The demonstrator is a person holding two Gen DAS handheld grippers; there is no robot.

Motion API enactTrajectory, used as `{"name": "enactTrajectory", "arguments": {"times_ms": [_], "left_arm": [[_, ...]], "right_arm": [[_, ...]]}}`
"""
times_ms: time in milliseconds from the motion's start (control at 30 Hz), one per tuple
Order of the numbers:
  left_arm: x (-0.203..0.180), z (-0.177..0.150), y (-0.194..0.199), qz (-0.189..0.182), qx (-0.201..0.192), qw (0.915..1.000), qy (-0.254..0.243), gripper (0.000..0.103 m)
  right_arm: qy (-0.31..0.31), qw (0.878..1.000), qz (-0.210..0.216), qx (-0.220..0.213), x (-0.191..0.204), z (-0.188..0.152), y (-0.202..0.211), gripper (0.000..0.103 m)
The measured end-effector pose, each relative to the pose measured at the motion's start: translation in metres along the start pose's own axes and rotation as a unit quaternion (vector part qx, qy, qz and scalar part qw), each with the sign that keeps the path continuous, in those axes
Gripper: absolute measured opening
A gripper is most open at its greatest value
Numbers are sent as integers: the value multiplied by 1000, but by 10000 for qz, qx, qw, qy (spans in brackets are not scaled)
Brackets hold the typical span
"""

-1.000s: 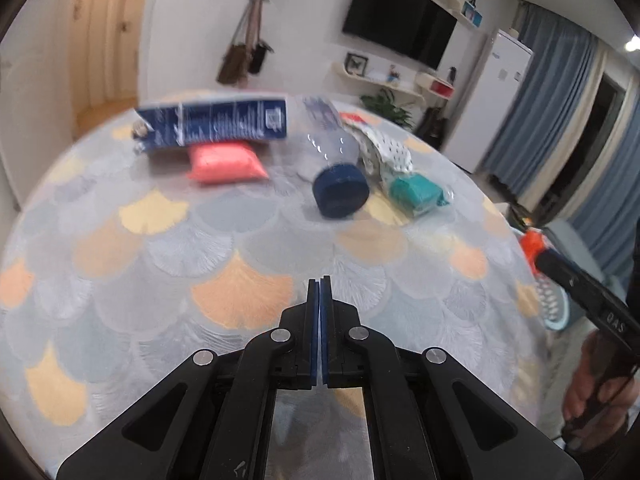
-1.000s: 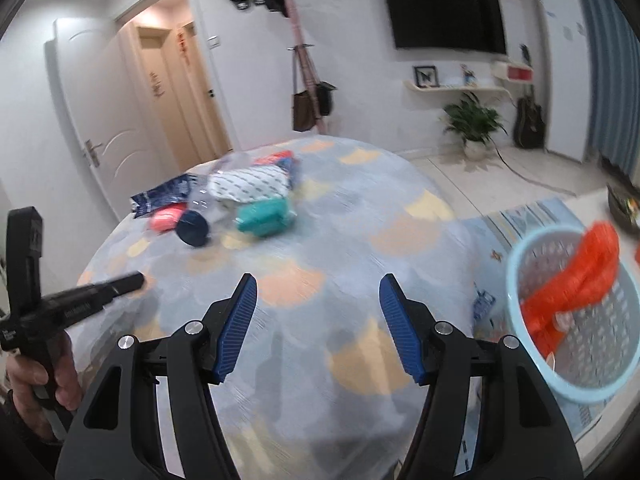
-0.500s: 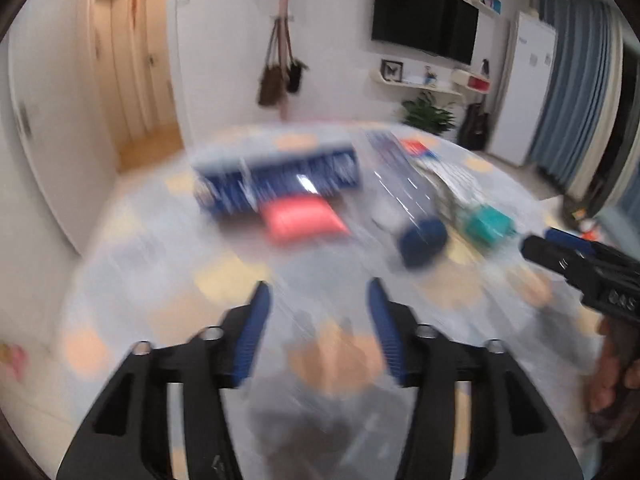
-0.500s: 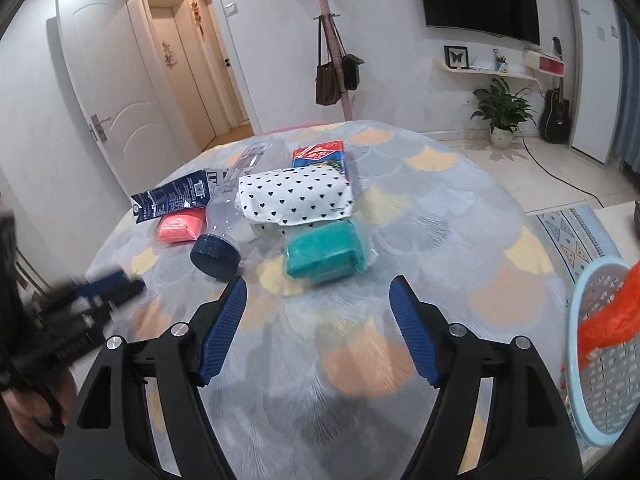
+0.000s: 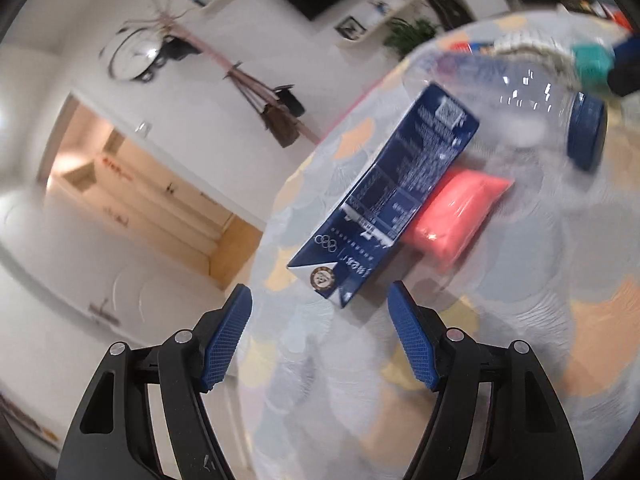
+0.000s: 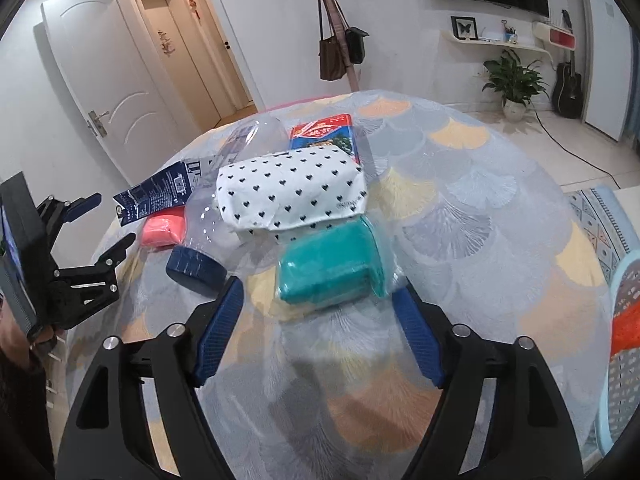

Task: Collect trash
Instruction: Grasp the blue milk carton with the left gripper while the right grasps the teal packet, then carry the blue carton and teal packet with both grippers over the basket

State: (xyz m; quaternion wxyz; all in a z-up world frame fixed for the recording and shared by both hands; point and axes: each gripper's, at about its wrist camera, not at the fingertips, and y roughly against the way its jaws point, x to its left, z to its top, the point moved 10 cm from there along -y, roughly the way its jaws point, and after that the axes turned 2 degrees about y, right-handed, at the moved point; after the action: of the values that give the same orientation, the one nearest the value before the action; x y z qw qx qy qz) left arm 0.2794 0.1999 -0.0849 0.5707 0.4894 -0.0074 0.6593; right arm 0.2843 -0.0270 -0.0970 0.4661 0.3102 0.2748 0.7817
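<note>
Trash lies in a cluster on the round table. A dark blue carton (image 5: 394,196) lies flat with a pink packet (image 5: 456,212) beside it. My left gripper (image 5: 320,332) hovers just short of the carton's near end, jaws opening, nothing between them. A clear bottle with a blue cap (image 6: 196,268) lies next to a white heart-print pack (image 6: 292,192), a red-and-blue packet (image 6: 324,132) and a teal wrapped pack (image 6: 332,268). My right gripper (image 6: 318,328) sits just in front of the teal pack, jaws opening and empty. The left gripper (image 6: 106,224) shows at the left of the right wrist view.
The table (image 6: 480,240) wears a scale-patterned cloth in grey, orange and yellow. A pale blue perforated basket (image 6: 624,360) with something orange-red inside stands beyond the table's right edge. A coat stand (image 6: 340,44) with bags and a white door (image 6: 108,92) are behind the table.
The left gripper went from shut to open, rolled sharply and moved in on the blue carton. The right gripper left the basket side, closed in on the teal pack and widened.
</note>
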Motion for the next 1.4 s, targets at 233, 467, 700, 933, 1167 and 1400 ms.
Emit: {"name": "enactTrajectory", "arguments": {"times_ms": [233,467,700,933,1167,1400], "left_arm": [[7,26,-28,-236,-39,9994,-248,71],[-4,24,-34,-409,93,9991,-31,48],[-9,19,-11,-429,16,9979,492,43],[3,26,34,-473,-369,9917,1133,43],[6,15,85,-943,-695,9703,2117,43],[-7,-6,112,-1198,-662,9562,2586,43]], "right_arm": [[269,9992,-246,133,11,8,-17,80],[302,9987,-387,136,11,10,-19,80],[-217,9990,-379,-68,-9,13,-10,49],[-377,9984,-278,-329,-13,16,2,46],[-531,9934,-57,-1010,-13,21,33,45],[-533,9932,48,-1030,1,-7,59,45]]}}
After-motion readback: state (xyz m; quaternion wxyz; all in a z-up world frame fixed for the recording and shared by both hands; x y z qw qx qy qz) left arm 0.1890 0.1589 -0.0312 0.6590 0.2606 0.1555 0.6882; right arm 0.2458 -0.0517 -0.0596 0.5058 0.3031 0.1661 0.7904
